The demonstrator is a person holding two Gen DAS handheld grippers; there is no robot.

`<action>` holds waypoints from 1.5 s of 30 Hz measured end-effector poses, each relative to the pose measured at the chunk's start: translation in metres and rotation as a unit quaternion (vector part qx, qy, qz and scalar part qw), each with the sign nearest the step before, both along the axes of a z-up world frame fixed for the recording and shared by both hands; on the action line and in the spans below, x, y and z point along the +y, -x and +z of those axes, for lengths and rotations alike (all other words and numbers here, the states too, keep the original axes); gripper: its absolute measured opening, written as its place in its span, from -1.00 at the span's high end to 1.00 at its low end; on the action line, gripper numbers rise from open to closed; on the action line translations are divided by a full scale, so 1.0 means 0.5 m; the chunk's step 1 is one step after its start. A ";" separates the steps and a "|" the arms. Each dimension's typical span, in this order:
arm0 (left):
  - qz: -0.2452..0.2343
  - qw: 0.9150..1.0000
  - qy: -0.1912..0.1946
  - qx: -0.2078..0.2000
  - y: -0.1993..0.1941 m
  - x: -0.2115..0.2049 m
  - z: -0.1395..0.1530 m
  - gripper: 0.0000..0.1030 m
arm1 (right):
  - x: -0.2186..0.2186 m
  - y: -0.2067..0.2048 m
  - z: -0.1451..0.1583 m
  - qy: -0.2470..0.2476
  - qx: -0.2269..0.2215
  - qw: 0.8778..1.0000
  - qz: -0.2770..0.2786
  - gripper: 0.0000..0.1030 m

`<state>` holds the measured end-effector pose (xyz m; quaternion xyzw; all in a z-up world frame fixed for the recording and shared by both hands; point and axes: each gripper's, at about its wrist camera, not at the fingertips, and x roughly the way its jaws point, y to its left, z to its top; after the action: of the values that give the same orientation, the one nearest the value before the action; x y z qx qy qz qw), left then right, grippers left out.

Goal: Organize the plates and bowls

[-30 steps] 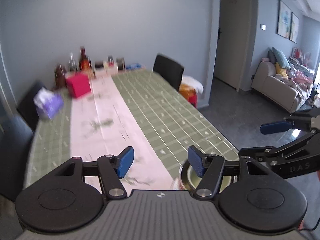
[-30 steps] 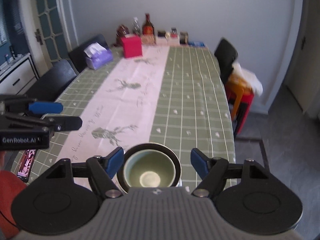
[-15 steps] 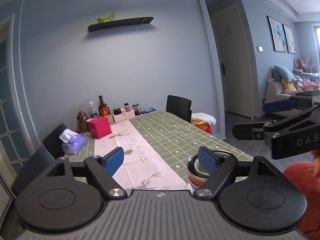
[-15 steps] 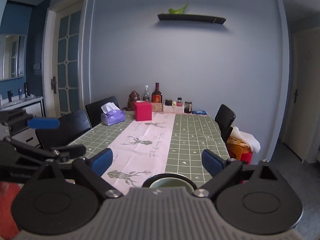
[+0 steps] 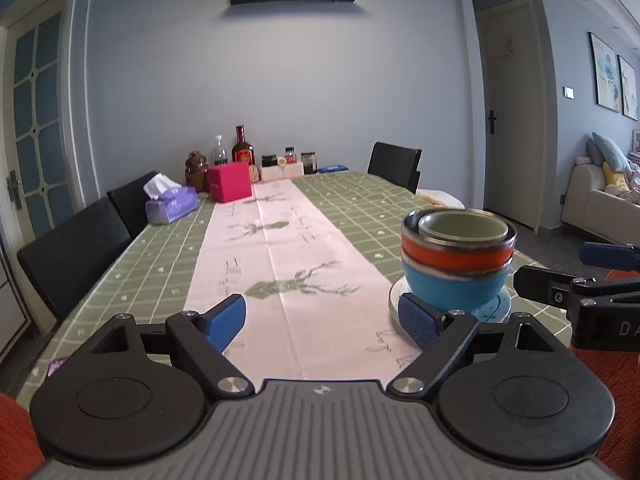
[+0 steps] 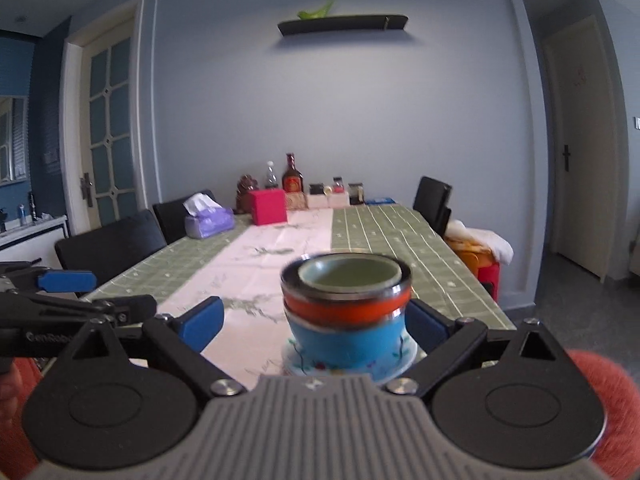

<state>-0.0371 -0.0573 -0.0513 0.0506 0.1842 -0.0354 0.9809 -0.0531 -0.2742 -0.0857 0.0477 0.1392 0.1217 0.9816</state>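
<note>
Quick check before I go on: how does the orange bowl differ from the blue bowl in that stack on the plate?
The orange bowl sits nested in the blue bowl, so only its upper band shows, while the blue bowl's whole side is visible. The blue bowl rests directly on the plate; the orange bowl holds a green bowl inside it. Both stand upright in one stack, and neither gripper touches them.

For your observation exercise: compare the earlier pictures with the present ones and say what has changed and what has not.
Both views dropped from looking down on the bowl stack to seeing it side-on. The left gripper and right gripper have just been opening their jaws; neither presses on anything. The stack and plate kept their place.
</note>
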 end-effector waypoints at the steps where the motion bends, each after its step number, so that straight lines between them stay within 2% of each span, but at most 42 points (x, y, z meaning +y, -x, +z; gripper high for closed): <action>1: 0.004 1.000 -0.002 0.002 -0.003 -0.002 -0.008 -0.96 | 0.000 -0.003 -0.005 -0.003 0.005 1.000 -0.004 -0.85; 4: 0.011 1.000 -0.012 0.011 -0.009 -0.013 -0.034 -0.96 | -0.002 -0.002 -0.011 -0.016 -0.006 1.000 -0.005 -0.85; 8: 0.007 1.000 0.002 0.019 -0.012 -0.019 -0.052 -0.96 | 0.000 -0.001 -0.025 -0.027 -0.009 1.000 -0.005 -0.91; 11: 0.008 1.000 -0.004 0.021 -0.010 -0.023 -0.061 -0.96 | 0.002 -0.003 -0.028 -0.036 -0.009 0.999 -0.001 -0.94; 15: 0.012 0.999 -0.011 0.029 -0.012 -0.029 -0.069 -0.96 | 0.008 -0.001 -0.030 -0.028 -0.014 0.999 -0.006 -0.94; 29: 0.020 0.999 -0.010 0.044 -0.015 -0.030 -0.064 -0.96 | 0.011 0.004 -0.033 -0.013 -0.010 1.000 -0.022 -0.94; 45: 0.022 0.999 -0.015 0.046 -0.016 -0.033 -0.056 -0.96 | 0.012 0.009 -0.033 -0.017 -0.016 0.999 -0.024 -0.94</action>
<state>-0.0290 -0.0740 -0.0793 0.0597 0.2307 -0.0131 0.9711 -0.0578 -0.2684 -0.1019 0.0656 0.1202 0.1013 0.9854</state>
